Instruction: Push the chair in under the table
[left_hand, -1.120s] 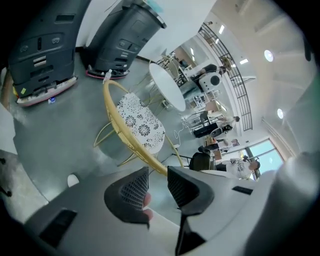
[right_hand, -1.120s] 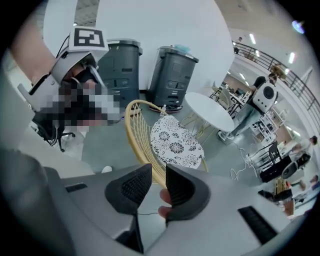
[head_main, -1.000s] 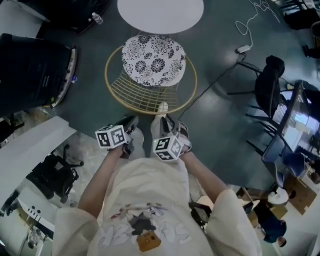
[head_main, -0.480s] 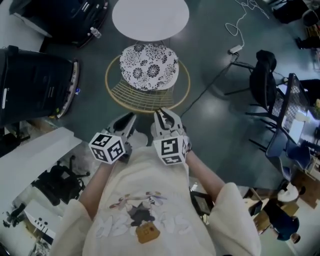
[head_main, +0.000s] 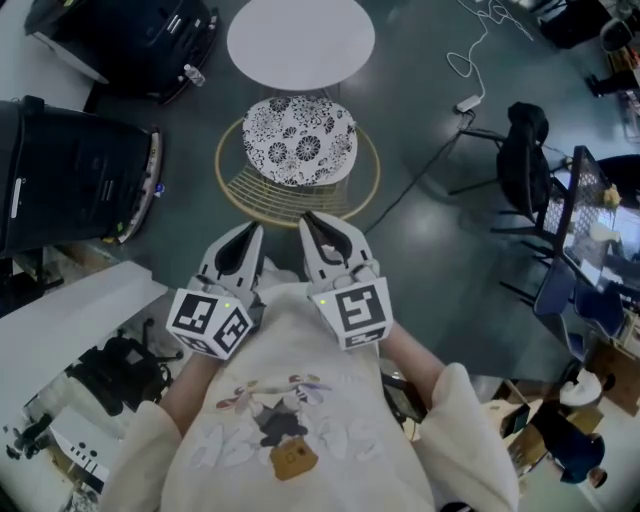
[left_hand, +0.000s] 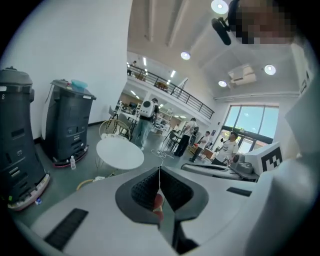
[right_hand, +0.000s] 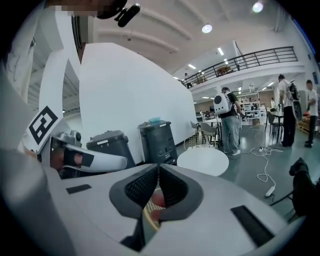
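Note:
A gold wire chair (head_main: 290, 197) with a black-and-white flowered cushion (head_main: 300, 140) stands on the floor just short of the round white table (head_main: 300, 42). My left gripper (head_main: 252, 232) and right gripper (head_main: 308, 218) hang side by side above the chair's near rim, close to my chest, apart from it. Both pairs of jaws are closing, tips met and nothing between them. The left gripper view looks over its own jaws (left_hand: 159, 170) at the table (left_hand: 120, 154). The right gripper view shows its jaws (right_hand: 158, 167), the table (right_hand: 202, 161) and a strip of gold wire below.
Two big black machines (head_main: 70, 180) (head_main: 130, 30) stand at the left. A black office chair (head_main: 525, 160) and a desk are at the right, with a white cable and adapter (head_main: 468, 102) on the floor. A white board (head_main: 70, 320) lies near left. People stand far off.
Both grippers have risen from near the chair's rim towards my head and rolled. Their jaws have gone from open to closed.

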